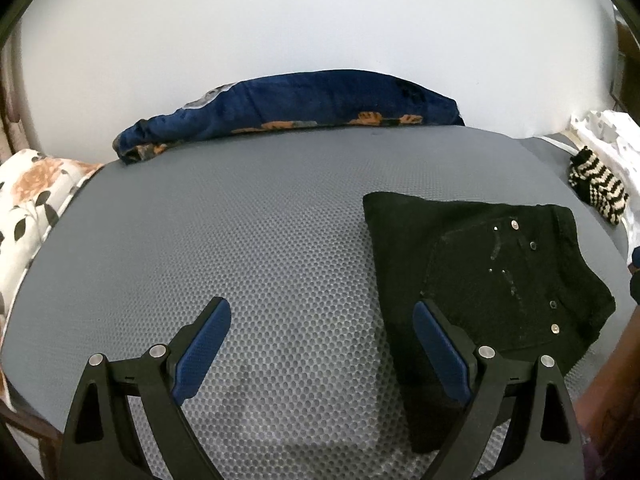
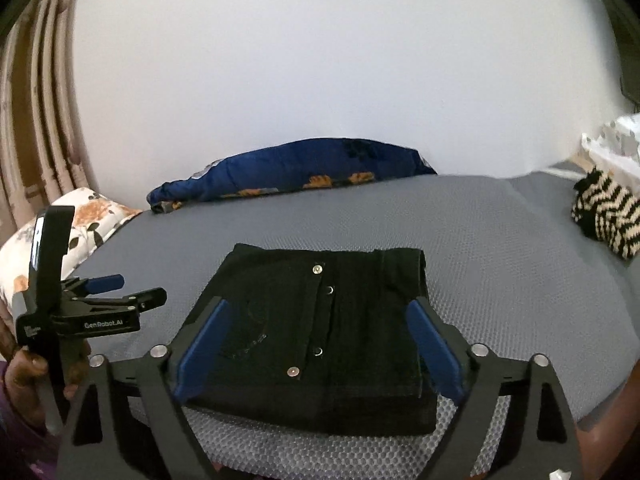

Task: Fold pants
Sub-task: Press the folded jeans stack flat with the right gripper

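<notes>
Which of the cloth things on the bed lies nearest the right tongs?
The black folded pants, just ahead of the open right tongs; blue blanket and striped cloth lie farther.

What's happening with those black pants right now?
Both grippers, left and right, open, empty. Black pants folded square on the grey mat. Nothing in the way.

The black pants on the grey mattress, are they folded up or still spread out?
Folded. The black pants lie as a compact stacked rectangle on the mattress, layered edges showing at the near side, no legs trailing out.
</notes>
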`<act>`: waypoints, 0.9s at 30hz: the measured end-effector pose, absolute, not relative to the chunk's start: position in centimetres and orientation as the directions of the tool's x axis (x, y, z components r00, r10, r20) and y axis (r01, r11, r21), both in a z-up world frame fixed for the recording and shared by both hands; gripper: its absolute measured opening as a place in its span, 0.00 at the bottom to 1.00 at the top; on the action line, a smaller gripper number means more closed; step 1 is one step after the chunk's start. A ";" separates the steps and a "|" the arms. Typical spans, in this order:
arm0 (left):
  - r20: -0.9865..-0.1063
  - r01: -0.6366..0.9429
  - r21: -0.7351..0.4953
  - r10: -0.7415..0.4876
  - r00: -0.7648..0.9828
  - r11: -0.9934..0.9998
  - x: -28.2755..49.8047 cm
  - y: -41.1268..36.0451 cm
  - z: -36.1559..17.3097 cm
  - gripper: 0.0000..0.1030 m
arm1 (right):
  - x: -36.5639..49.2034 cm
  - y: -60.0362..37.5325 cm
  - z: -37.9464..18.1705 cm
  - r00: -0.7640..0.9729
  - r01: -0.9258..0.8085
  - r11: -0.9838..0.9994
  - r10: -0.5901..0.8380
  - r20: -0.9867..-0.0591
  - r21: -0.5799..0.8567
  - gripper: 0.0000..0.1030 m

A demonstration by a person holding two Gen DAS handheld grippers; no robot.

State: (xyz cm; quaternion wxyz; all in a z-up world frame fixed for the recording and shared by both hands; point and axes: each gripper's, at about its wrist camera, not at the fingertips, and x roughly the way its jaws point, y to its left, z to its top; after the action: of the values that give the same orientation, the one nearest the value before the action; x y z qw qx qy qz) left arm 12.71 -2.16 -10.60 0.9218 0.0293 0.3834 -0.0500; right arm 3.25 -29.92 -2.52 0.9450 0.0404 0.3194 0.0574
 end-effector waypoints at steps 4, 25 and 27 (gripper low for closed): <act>-0.712 0.117 0.018 -0.069 0.699 0.993 12.6 -2.1 -10.8 0.90 | 3.3 -29.2 -2.6 0.790 -0.112 0.991 0.131 -0.598 0.070 0.89; -0.696 0.184 0.021 -0.118 0.708 0.983 12.1 -3.0 -11.2 0.90 | 3.6 -29.6 -4.1 0.770 -0.060 0.997 0.071 -0.634 0.038 0.93; -0.697 0.188 0.020 -0.121 0.706 0.982 12.0 -3.0 -11.2 0.90 | 3.8 -29.8 -4.2 0.768 -0.053 0.998 0.067 -0.637 0.041 0.93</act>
State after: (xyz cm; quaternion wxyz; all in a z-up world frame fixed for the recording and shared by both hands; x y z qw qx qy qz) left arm 11.99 -3.03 -11.24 0.9226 0.0445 0.3740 -0.0836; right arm 3.80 -29.79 -4.18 0.9402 0.0104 0.3389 0.0321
